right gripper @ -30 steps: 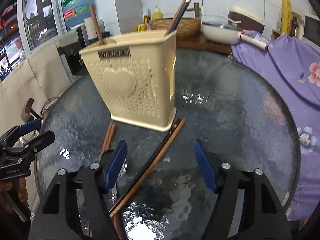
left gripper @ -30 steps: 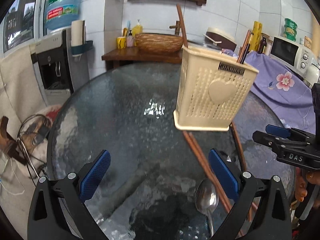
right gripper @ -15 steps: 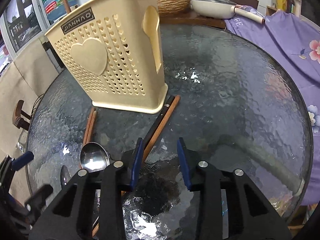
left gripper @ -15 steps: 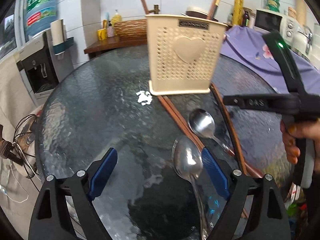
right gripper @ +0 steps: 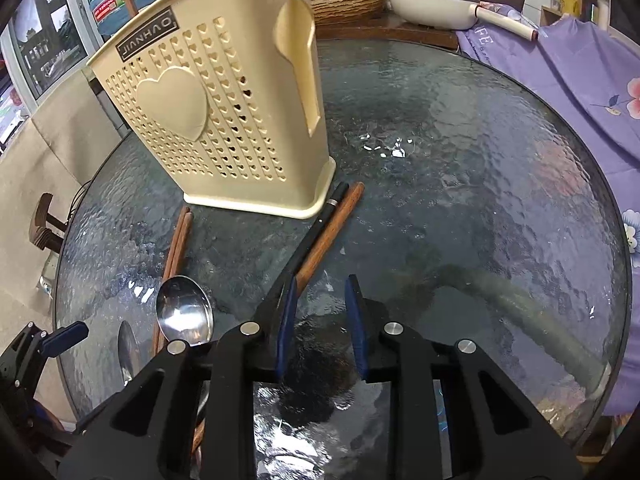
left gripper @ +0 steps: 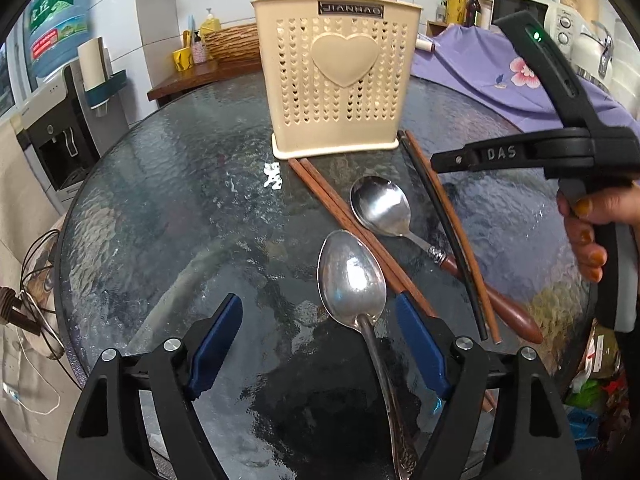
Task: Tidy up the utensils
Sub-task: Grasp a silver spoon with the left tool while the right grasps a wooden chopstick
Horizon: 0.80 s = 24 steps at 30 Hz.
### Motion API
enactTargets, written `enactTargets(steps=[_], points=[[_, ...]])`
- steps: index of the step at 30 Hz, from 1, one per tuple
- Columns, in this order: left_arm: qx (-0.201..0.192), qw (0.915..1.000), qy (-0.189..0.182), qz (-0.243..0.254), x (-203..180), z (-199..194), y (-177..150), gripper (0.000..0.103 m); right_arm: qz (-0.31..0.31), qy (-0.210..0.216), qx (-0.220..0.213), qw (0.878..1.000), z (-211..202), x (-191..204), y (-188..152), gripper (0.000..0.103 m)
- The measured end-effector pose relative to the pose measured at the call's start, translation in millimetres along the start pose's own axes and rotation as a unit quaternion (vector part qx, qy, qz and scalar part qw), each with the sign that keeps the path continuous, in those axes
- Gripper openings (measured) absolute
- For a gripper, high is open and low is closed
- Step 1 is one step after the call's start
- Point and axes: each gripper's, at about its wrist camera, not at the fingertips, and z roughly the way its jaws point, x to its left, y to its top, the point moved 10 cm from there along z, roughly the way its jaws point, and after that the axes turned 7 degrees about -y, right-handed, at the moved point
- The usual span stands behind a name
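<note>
A cream perforated utensil holder [left gripper: 336, 76] [right gripper: 224, 120] stands on the round glass table [left gripper: 180, 208] with chopsticks inside. In front of it lie a brown chopstick pair [left gripper: 344, 216], a black and brown pair [left gripper: 452, 224] [right gripper: 320, 236], a wooden-handled spoon [left gripper: 382, 206] [right gripper: 184, 308] and an all-metal spoon [left gripper: 352, 276]. My left gripper [left gripper: 320, 340] is open, its jaws either side of the metal spoon's neck. My right gripper [right gripper: 320, 320] is open with a narrow gap, empty, just right of the black and brown pair; it also shows in the left wrist view [left gripper: 532, 152].
A purple flowered cloth [right gripper: 580, 72] covers a surface to the right. A wooden side table holds a wicker basket [left gripper: 232, 42] and a white pan [right gripper: 436, 4]. A water dispenser [left gripper: 60, 120] stands at the left. The table edge is close below both grippers.
Both grippers have come down and closer to the table. The right gripper's jaws have narrowed. The left gripper has moved in around the metal spoon.
</note>
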Motion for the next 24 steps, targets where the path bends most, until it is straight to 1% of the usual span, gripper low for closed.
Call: enactTargets(steps=[4,6,11,18,21,23,24], points=[[0.010,0.9999,-0.004,0.005,-4.5,6.5,-4.2,0.075,0.000,0.005,0.004,1.000,0.7,-1.7,-1.2,0.025],[0.010,0.9999,-0.006,0.003,-5.1,8.6,-4.8,0.071,0.005,0.012,0.007,1.000,1.8,-1.1,-0.6,0.026],[0.012,0.9999,-0.003,0.001,-3.8,10.0,-1.5,0.066,0.009,0.001,0.008,1.000,6.4,-1.1,7.3,0.025],[0.013,0.9999,0.011,-0.002,-1.0,15.3,6.4,0.066,0.025,-0.009,0.010,1.000,14.6,1.1,21.7,0.025],[0.012,0.9998,0.012,-0.005,-0.7,17.0,8.8,0.065,0.019,-0.018,0.009,1.000,18.8,4.7,29.8,0.025],[0.012,0.9999,0.011,-0.006,-0.5,16.6,8.7,0.064,0.014,-0.016,0.009,1.000,20.6,5.2,33.1,0.024],[0.012,0.9999,0.011,-0.006,-0.5,16.3,8.5,0.064,0.012,-0.013,0.010,1.000,21.1,6.6,34.2,0.020]])
